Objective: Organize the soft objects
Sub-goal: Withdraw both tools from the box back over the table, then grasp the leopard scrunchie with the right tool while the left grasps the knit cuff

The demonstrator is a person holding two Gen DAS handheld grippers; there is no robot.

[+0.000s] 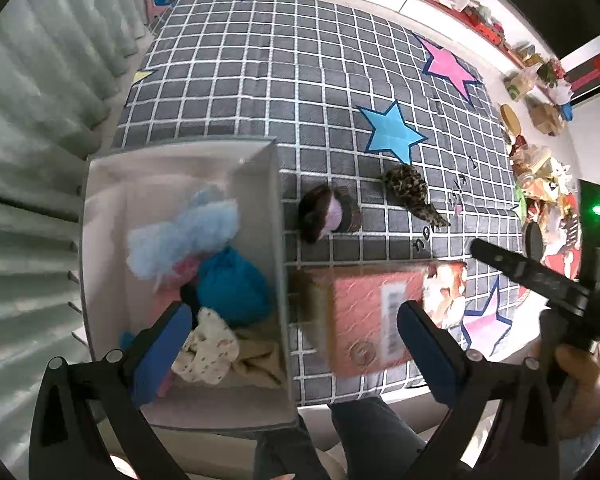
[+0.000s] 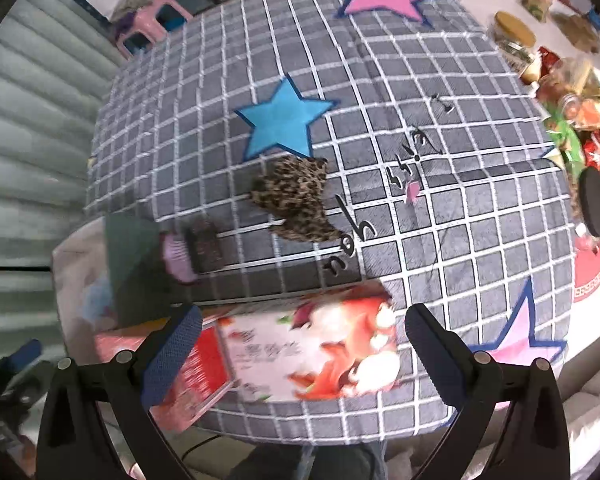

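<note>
A white storage box (image 1: 278, 216) sits at the left of the checked cloth and holds a fluffy light blue piece (image 1: 188, 228), a teal piece (image 1: 232, 284) and a cream dotted cloth (image 1: 212, 348). A dark brown and pink soft item (image 1: 324, 214) lies just right of the box; it also shows in the right wrist view (image 2: 192, 250). A leopard-print cloth (image 1: 412, 192) lies beyond it, also seen in the right wrist view (image 2: 296, 196). My left gripper (image 1: 292, 336) is open and empty above the box's near right edge. My right gripper (image 2: 300, 340) is open and empty above a red printed box (image 2: 300, 352).
The red printed box (image 1: 364, 320) lies flat at the table's near edge. Cluttered jars and packets (image 1: 540, 168) line the right side. A pink stool (image 2: 148, 20) stands beyond the far corner. A curtain (image 1: 40, 120) hangs at the left.
</note>
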